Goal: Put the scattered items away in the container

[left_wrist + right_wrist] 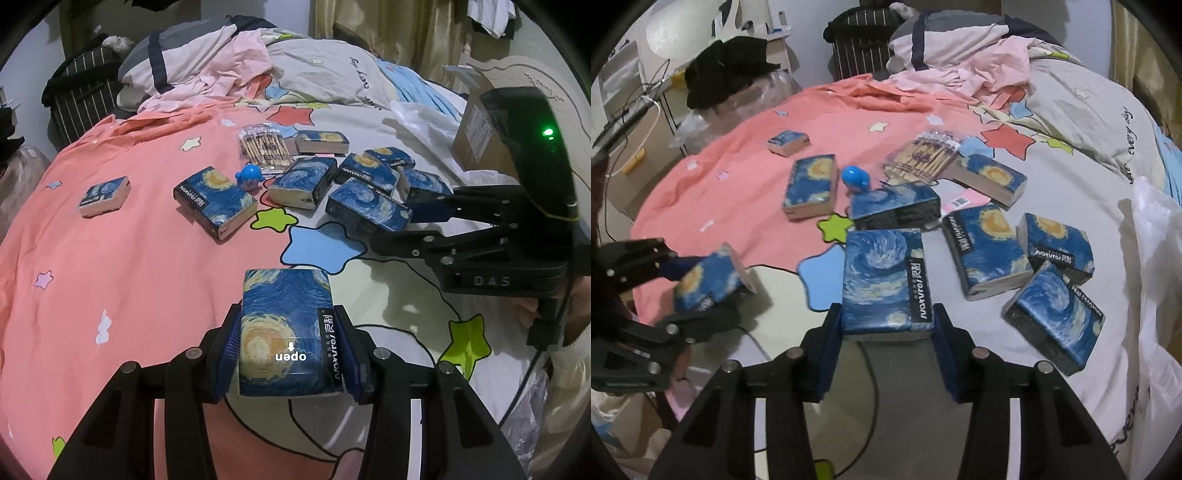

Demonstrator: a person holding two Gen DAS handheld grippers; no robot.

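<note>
**Both claws around tissue packs on the bed**

The left gripper [290, 350] is clenched on a starry-blue tissue pack [286, 328], its blue pads [229, 354] pressed against both long sides; the pack is lifted off the bedsheet [129, 258], on the near side of the blue star print [321, 247].

The right gripper [888, 328] straddles a second tissue pack [882, 280] lying flat just beyond that same blue star print. The jaws sit at the pack's near corners; whether the pads actually press on it I cannot tell.

Beyond the star print, more loose packs [990, 251] lie clustered, touching or overlapping. A small blue toy [248, 176] stands past them, with a bag of cotton swabs [264, 149] just behind it. One lone pack [105, 195] lies well off on the pink side. A cardboard box [480, 136] stands far beyond the star, at the bed's edge
</note>
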